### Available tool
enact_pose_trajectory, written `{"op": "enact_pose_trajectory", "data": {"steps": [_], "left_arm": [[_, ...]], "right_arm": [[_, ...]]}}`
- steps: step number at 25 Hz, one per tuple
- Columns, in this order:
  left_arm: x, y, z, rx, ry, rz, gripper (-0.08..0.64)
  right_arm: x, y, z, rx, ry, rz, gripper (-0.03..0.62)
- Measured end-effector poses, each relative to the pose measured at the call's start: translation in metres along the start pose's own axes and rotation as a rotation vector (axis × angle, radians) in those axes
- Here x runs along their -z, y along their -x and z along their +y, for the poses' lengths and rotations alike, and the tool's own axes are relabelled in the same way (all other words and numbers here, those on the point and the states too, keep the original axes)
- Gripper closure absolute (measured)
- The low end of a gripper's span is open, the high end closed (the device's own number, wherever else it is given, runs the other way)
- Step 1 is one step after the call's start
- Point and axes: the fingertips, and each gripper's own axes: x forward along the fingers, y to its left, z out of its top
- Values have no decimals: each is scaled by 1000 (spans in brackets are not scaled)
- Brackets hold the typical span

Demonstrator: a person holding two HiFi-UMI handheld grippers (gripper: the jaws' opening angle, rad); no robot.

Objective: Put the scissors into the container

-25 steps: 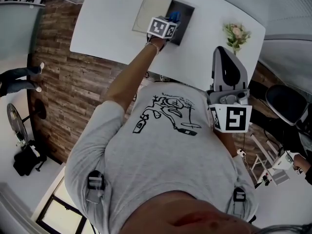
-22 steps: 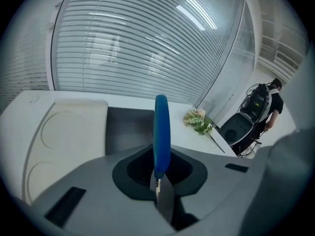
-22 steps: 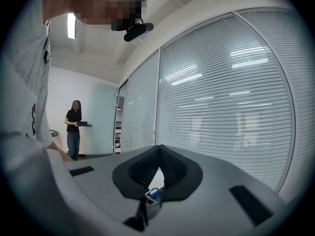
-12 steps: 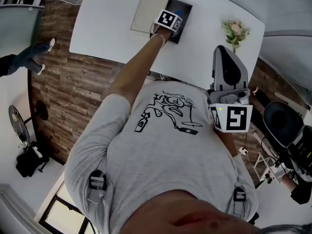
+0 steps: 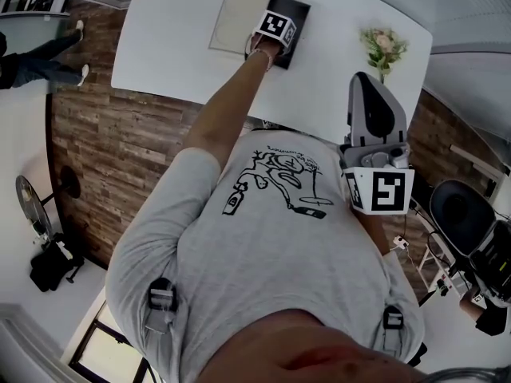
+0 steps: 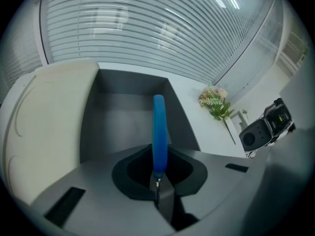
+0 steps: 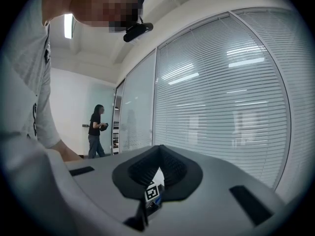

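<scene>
Blue-handled scissors [image 6: 158, 127] stick out of my left gripper [image 6: 158, 176], which is shut on them where the blades begin. They hang handle first over the open dark grey container [image 6: 123, 117], just above its floor. In the head view the left gripper's marker cube [image 5: 275, 26] covers the container [image 5: 300, 13] at the far side of the white table [image 5: 176, 46], and the scissors are hidden. My right gripper [image 5: 374, 94] is held level by the person's chest, jaws together with nothing in them; the right gripper view shows it [image 7: 158, 154] facing window blinds.
The container's beige lid [image 5: 235, 18] lies flat beside it on the left, also seen as the lid [image 6: 44, 117] in the left gripper view. A small flower sprig [image 5: 383, 48] stands to the right. An office chair [image 5: 459, 207] and a walking person's legs [image 5: 40, 62] are off the table.
My left gripper has sunk toward the container with the scissors and now sits over its opening. The right gripper has stayed put. The bystander at the left has walked on.
</scene>
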Motion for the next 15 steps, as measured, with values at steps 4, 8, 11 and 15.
{"op": "enact_pose_trajectory", "data": {"steps": [4, 8, 11, 15], "left_arm": [[2, -13, 3, -14, 0, 15, 515], [2, -14, 4, -26, -7, 24, 515], [2, -14, 4, -21, -3, 23, 515], [2, -14, 0, -17, 1, 27, 515]], "right_arm": [[9, -3, -4, -6, -3, 5, 586], [8, -5, -6, -12, -2, 6, 586], [6, -7, -7, -14, 3, 6, 586], [6, -6, -8, -19, 3, 2, 586]]}}
